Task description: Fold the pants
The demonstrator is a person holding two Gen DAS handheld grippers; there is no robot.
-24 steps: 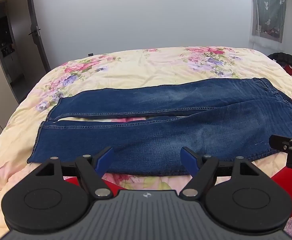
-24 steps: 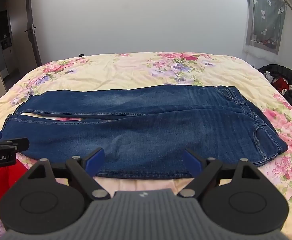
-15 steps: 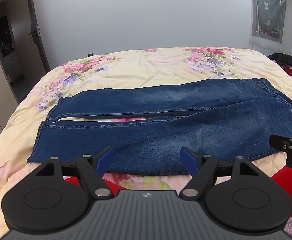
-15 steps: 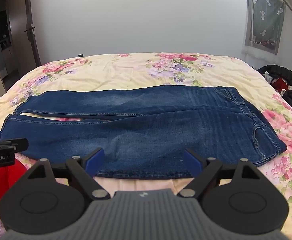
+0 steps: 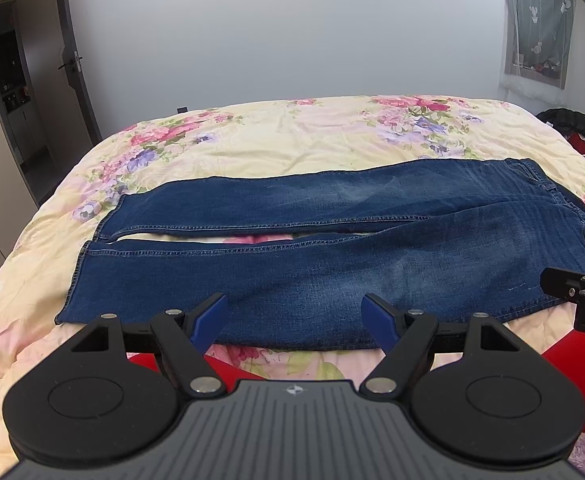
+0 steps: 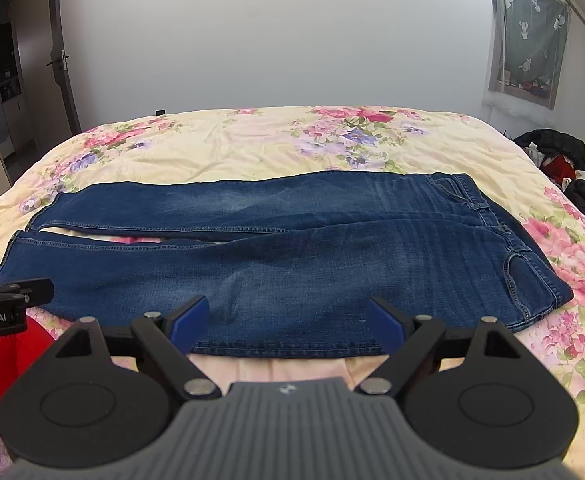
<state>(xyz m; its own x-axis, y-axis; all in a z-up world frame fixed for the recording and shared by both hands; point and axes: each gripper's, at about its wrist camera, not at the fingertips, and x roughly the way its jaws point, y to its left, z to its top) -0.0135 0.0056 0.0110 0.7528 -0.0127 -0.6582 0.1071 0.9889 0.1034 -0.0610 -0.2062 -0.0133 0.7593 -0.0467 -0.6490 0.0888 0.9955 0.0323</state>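
Note:
Blue jeans (image 5: 332, 248) lie flat across the floral bed, legs to the left, waistband to the right, a narrow gap between the legs. They also show in the right wrist view (image 6: 292, 252). My left gripper (image 5: 294, 318) is open and empty, hovering just short of the near leg's front edge. My right gripper (image 6: 288, 320) is open and empty, at the jeans' front edge nearer the waist. Each gripper's side shows in the other's view: the right gripper (image 5: 576, 288), the left gripper (image 6: 8, 296).
The bed (image 5: 292, 140) has a cream floral cover. A red object (image 5: 564, 360) sits below the bed's front edge. Dark clothes (image 6: 564, 168) are piled at the right. A door (image 5: 72, 64) stands at the left, and a curtained window (image 6: 528, 60) at the right.

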